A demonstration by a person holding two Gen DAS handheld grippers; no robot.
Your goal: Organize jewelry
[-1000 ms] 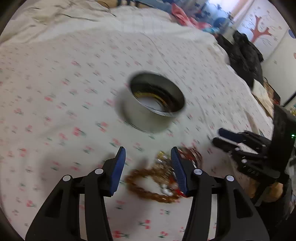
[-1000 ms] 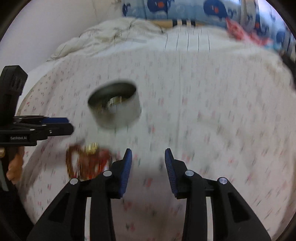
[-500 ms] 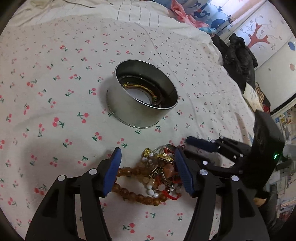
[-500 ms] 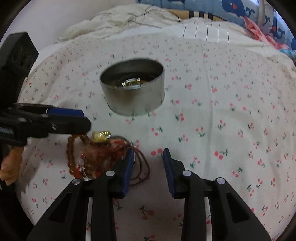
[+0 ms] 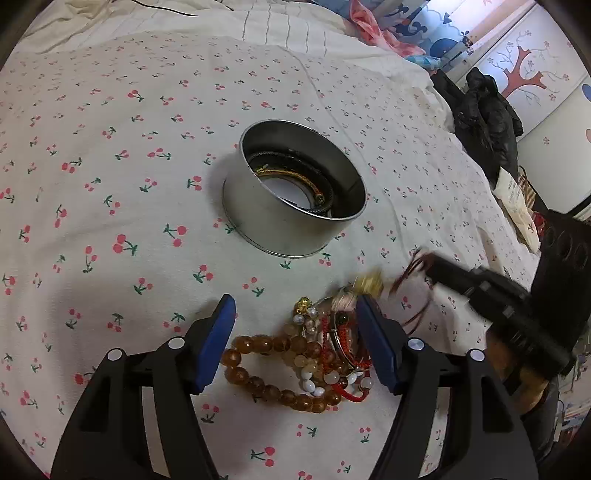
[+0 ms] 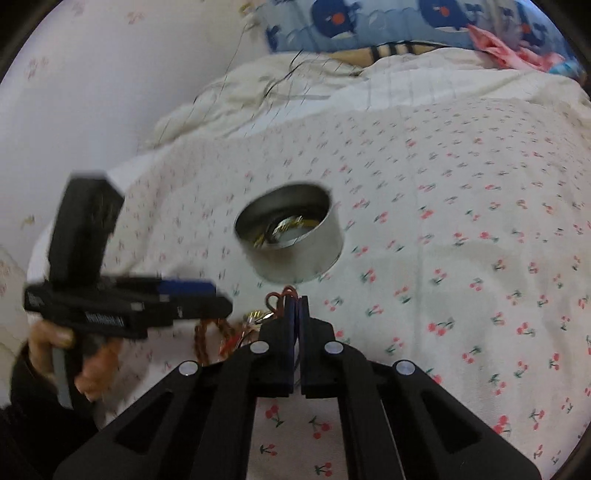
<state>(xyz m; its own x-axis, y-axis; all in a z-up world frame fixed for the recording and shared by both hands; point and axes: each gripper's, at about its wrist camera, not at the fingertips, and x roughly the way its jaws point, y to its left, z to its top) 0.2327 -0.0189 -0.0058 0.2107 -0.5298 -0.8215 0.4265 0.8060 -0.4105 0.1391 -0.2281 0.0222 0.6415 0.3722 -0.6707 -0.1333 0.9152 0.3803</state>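
A round metal tin (image 5: 295, 236) stands on the cherry-print sheet, with a gold chain and a dark band inside it. In front of it lies a jewelry pile: an amber bead bracelet (image 5: 258, 384), white beads and red cords. My left gripper (image 5: 297, 332) straddles this pile, its jaws opening and its pads clear of the beads. My right gripper (image 6: 295, 306) is shut on a dark red cord (image 6: 284, 295), whose loop sticks out above the tips. In the left wrist view that right gripper (image 5: 439, 269) lifts the cord with a gold bead (image 5: 369, 285) off the pile's right edge.
A rumpled cream blanket (image 6: 280, 88) lies behind the sheet, with a whale-print pillow (image 6: 369, 22) beyond it. A black clothing heap (image 5: 484, 110) sits off the bed's right edge. A hand (image 6: 88, 369) holds the left gripper (image 6: 221, 295) at the left.
My right gripper reached the pile, closed on the dark red cord and rose with it. The left gripper's jaws widened around the pile.
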